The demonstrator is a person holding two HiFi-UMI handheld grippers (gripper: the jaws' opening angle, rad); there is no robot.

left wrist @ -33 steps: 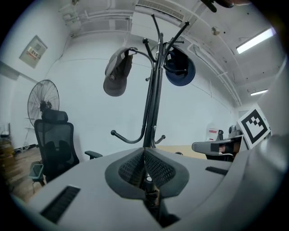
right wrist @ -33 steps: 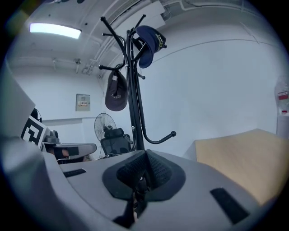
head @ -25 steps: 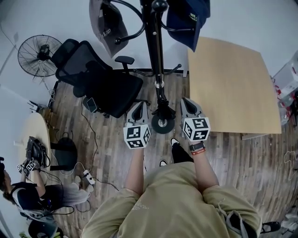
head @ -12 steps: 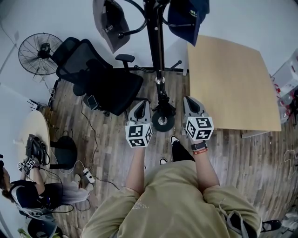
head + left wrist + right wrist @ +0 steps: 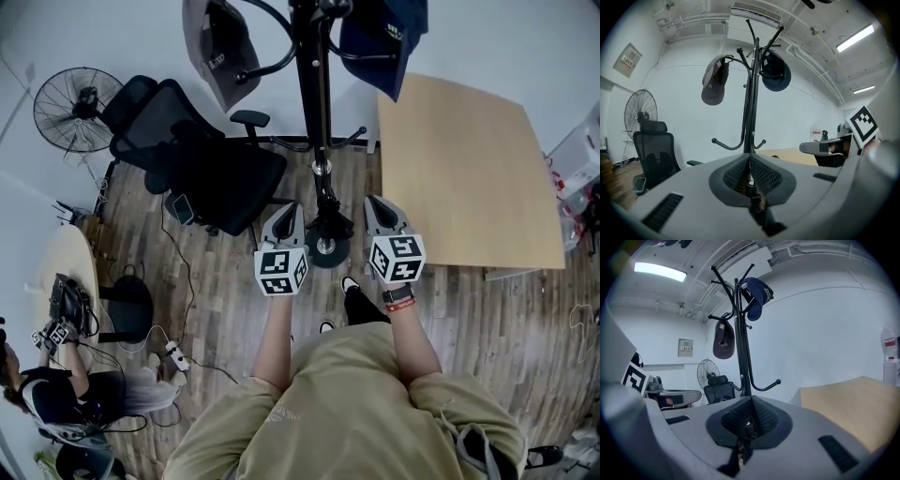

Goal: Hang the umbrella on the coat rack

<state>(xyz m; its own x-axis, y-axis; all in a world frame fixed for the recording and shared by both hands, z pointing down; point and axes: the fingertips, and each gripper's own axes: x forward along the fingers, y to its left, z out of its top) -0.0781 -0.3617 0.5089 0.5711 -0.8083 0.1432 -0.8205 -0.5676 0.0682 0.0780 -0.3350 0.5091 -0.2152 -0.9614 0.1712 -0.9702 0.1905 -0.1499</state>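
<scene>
The black coat rack [image 5: 317, 112] stands straight ahead, its round base [image 5: 327, 247] on the wooden floor between my two grippers. A grey cap [image 5: 217, 47] and a navy cap [image 5: 380, 37] hang on its upper hooks. No umbrella shows in any view. My left gripper [image 5: 289, 207] is shut and holds nothing, just left of the base. My right gripper [image 5: 372, 202] is likewise shut and holds nothing, just right of the base. In the left gripper view the rack [image 5: 749, 112] rises behind the closed jaws [image 5: 749, 157]. The right gripper view shows the rack [image 5: 740, 348] beyond the closed jaws [image 5: 751, 399].
A black office chair [image 5: 202, 159] stands left of the rack, with a floor fan [image 5: 70, 111] behind it. A wooden table [image 5: 459, 173] is at the right. A round table [image 5: 66, 272], a seated person [image 5: 56, 394] and a power strip [image 5: 173, 354] with cables lie at the left.
Both grippers stay shut beside the rack's base and have hardly shifted. The head view has wobbled slightly.
</scene>
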